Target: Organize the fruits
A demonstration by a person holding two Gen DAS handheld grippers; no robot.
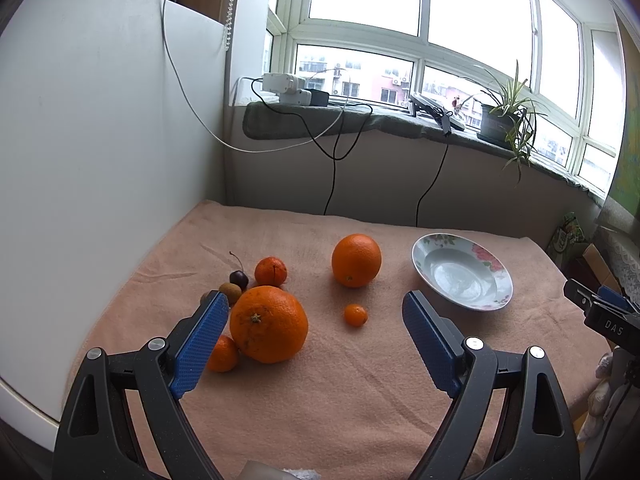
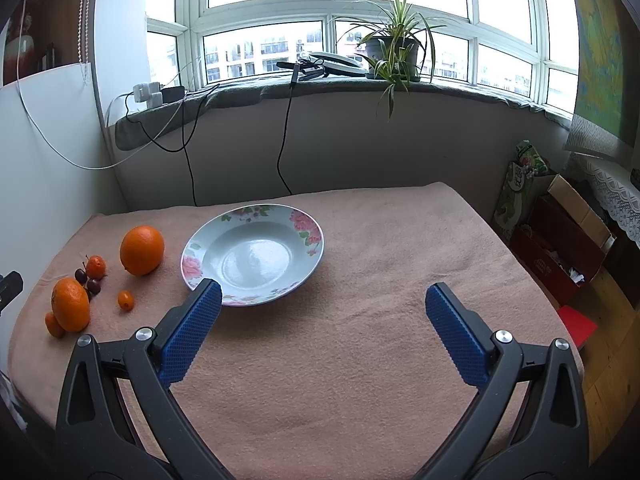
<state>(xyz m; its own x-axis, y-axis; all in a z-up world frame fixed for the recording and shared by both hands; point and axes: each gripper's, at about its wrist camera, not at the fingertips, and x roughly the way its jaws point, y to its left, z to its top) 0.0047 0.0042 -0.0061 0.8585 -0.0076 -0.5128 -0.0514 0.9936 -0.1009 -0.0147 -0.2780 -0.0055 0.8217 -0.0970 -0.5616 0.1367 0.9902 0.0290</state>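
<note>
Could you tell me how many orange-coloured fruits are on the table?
5. A big one by the left gripper's left finger, a small one tucked behind that finger, a tiny one mid-cloth, a medium one behind, another big one near the plate. More may be hidden.

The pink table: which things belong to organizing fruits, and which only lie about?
Job: two large round oranges, small orange citrus fruits, dark red cherry, floral ceramic plate.
Lying about: potted green plant, black cables, white chargers.
</note>
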